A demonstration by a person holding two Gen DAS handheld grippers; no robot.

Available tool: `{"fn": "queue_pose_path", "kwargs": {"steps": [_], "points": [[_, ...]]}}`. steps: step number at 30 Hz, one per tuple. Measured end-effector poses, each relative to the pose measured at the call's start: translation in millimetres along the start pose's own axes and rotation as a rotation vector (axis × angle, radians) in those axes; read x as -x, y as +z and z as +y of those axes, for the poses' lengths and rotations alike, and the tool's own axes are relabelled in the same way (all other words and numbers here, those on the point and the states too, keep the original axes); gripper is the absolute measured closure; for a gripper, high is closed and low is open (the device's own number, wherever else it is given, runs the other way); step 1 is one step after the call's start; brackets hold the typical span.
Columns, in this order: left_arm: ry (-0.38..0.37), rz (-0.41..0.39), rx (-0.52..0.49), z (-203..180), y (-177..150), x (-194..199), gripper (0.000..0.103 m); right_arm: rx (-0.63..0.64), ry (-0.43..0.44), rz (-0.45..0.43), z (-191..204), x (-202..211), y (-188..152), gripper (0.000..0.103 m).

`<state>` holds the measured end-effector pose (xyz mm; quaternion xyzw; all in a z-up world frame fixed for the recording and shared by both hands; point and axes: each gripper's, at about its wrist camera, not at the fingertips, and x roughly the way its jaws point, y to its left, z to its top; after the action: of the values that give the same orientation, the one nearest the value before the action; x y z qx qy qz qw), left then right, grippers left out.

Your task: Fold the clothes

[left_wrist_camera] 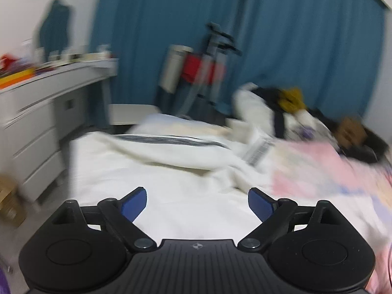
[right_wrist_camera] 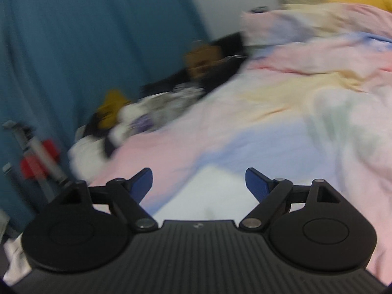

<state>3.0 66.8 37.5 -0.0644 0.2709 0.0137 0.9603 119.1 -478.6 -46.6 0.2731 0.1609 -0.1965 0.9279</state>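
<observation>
Both views are blurred by motion. My left gripper [left_wrist_camera: 197, 202] is open and empty above a white cloth [left_wrist_camera: 147, 171] spread on the bed; a white garment with dark stripes [left_wrist_camera: 176, 144] lies crumpled beyond it. My right gripper [right_wrist_camera: 199, 183] is open and empty above a white cloth patch [right_wrist_camera: 208, 196] and a pink, pastel duvet [right_wrist_camera: 281, 93]. A heap of clothes, white, black and mustard yellow [left_wrist_camera: 281, 103], lies at the far side of the bed; the heap also shows in the right wrist view [right_wrist_camera: 122, 117].
A white chest of drawers [left_wrist_camera: 36, 127] with clutter on top stands at the left. Blue curtains [left_wrist_camera: 294, 36] hang behind the bed. A folding rack with red parts [left_wrist_camera: 205, 73] leans by the curtain. A cardboard box [left_wrist_camera: 9, 203] sits on the floor at the left.
</observation>
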Motion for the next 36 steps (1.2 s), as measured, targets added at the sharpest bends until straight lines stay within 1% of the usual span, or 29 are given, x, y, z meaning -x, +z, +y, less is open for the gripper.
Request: {"fn": "queue_pose_path", "kwargs": {"steps": [1, 3, 4, 7, 10, 11, 12, 16, 18, 20, 23, 25, 26, 27, 28, 30, 31, 32, 33, 34, 36], "points": [[-0.02, 0.013, -0.038, -18, 2, -15, 0.01, 0.024, 0.042, 0.011, 10, 6, -6, 0.018], [-0.05, 0.037, -0.108, -52, 4, -46, 0.011, 0.075, 0.099, 0.029, 27, 15, -19, 0.018], [-0.06, 0.046, -0.14, -67, 4, -62, 0.013, 0.101, 0.121, 0.039, 35, 18, -24, 0.018], [-0.079, 0.058, -0.234, -108, 0, -117, 0.015, 0.171, 0.169, 0.064, 52, 20, -32, 0.018], [-0.145, 0.049, -0.371, -145, -5, -168, 0.019, 0.178, 0.197, 0.087, 56, 15, -34, 0.018], [-0.157, 0.052, -0.428, -159, -7, -185, 0.02, 0.168, 0.205, 0.097, 55, 13, -33, 0.018], [-0.153, 0.062, -0.469, -171, -10, -203, 0.02, 0.158, 0.207, 0.106, 53, 10, -34, 0.018], [-0.111, 0.098, -0.528, -207, -11, -265, 0.024, 0.134, 0.203, 0.15, 50, -5, -44, 0.018], [-0.076, 0.109, -0.557, -221, -10, -294, 0.024, 0.118, 0.21, 0.19, 52, -16, -51, 0.018], [0.005, 0.12, -0.598, -234, -8, -332, 0.025, 0.098, 0.224, 0.209, 52, -23, -55, 0.018], [0.14, 0.134, -0.623, -242, -1, -382, 0.025, 0.091, 0.238, 0.224, 54, -31, -59, 0.018], [0.196, 0.148, -0.624, -242, 4, -406, 0.03, 0.084, 0.244, 0.239, 54, -37, -62, 0.018], [0.217, 0.152, -0.628, -241, 7, -413, 0.031, 0.072, 0.247, 0.249, 53, -40, -63, 0.018], [0.237, 0.155, -0.632, -240, 9, -419, 0.033, 0.061, 0.25, 0.26, 52, -43, -63, 0.018], [0.247, 0.16, -0.638, -240, 11, -424, 0.04, 0.049, 0.253, 0.27, 51, -45, -64, 0.018], [0.258, 0.171, -0.651, -241, 13, -436, 0.05, 0.026, 0.26, 0.29, 49, -51, -65, 0.018], [0.267, 0.174, -0.664, -242, 14, -438, 0.058, 0.009, 0.268, 0.293, 48, -52, -64, 0.018], [0.278, 0.177, -0.68, -244, 14, -438, 0.065, -0.004, 0.276, 0.286, 47, -51, -62, 0.018], [0.289, 0.175, -0.695, -245, 15, -438, 0.076, -0.005, 0.279, 0.278, 46, -51, -61, 0.018], [0.296, 0.173, -0.704, -247, 17, -437, 0.083, 0.001, 0.279, 0.27, 46, -50, -60, 0.018], [0.291, 0.163, -0.697, -252, 28, -430, 0.088, -0.001, 0.27, 0.266, 44, -50, -59, 0.018]]}}
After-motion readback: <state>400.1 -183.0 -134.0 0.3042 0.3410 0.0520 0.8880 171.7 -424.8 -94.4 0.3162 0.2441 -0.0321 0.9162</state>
